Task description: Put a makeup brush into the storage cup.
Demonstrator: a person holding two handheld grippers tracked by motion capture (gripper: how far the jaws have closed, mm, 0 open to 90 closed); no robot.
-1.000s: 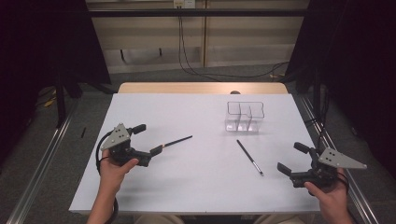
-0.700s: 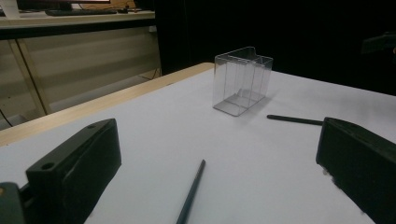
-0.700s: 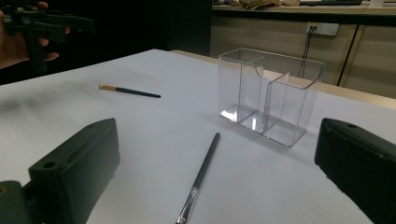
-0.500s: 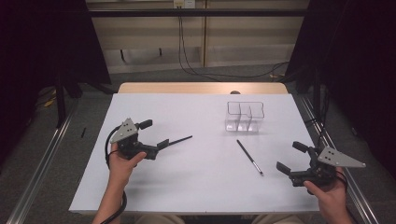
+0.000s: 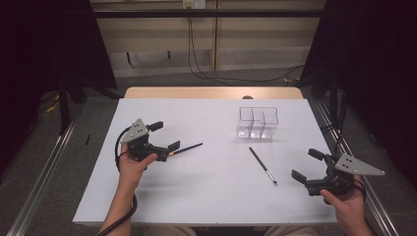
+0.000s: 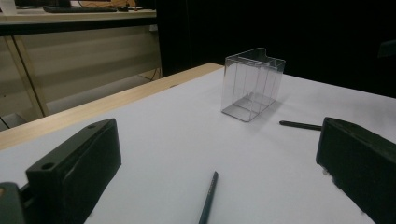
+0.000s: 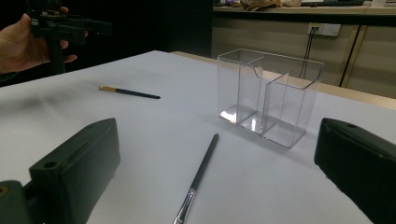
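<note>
Black and slim, the left brush point(image 5: 186, 148) lies flat on the white tabletop point(image 5: 211, 196), at 3 o'clock of the left gripper point(image 5: 164, 136), between its wide-open jaws. Right gripper point(image 5: 306, 166) hangs open too, the silver-ferruled brush point(image 5: 263, 166) at its 9 o'clock, below the clear plastic holder point(image 5: 257, 123).

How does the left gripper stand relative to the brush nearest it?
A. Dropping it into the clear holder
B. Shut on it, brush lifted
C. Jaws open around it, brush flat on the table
C: the left gripper has its jaws apart either side of the brush, which lies flat on the table.
</note>
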